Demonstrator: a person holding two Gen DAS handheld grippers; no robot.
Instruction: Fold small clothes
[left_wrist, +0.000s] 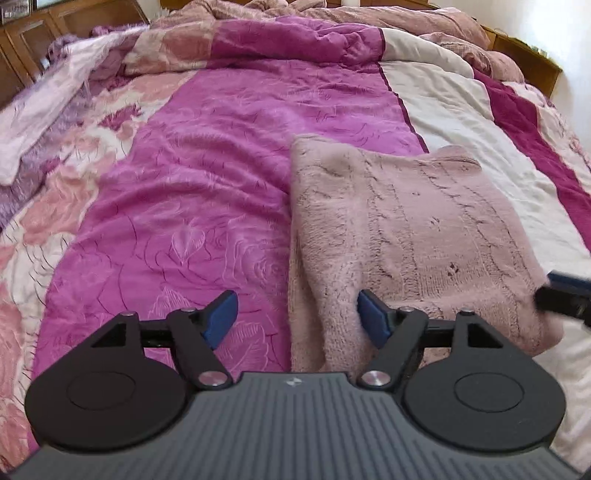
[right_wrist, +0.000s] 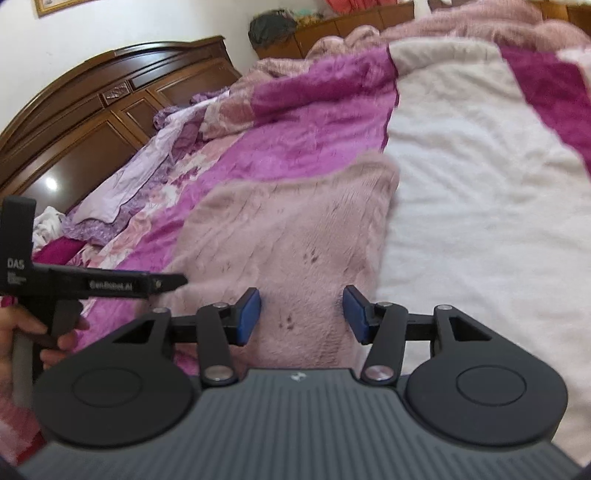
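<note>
The pink knitted garment (left_wrist: 406, 236) lies flat on the bed's quilt (left_wrist: 207, 177), at about three o'clock in the left wrist view, straddling the seam between the magenta panel and the white panel. It appears already doubled over into a rough rectangle: a second layer of the same fleece shows along its near left edge, and no sleeve sticks out. The left tool (left_wrist: 297, 319) hovers over that near left edge with its blue pads spread wide and nothing pinched between them, so it is released. In the right wrist view the right tool (right_wrist: 302, 316) sits low over the near end of the garment, at six o'clock, its pads standing partly apart with pink fabric visible between them; whether they press on the cloth I cannot tell. At nine o'clock in that view a hand (right_wrist: 22, 332) holds the left tool's handle. Judging by the tidy outline, at least one fold is done; a further fold across and some smoothing likely remain. Other lilac cloth (left_wrist: 44, 110) lies crumpled at ten o'clock, possibly still to be folded.
</note>
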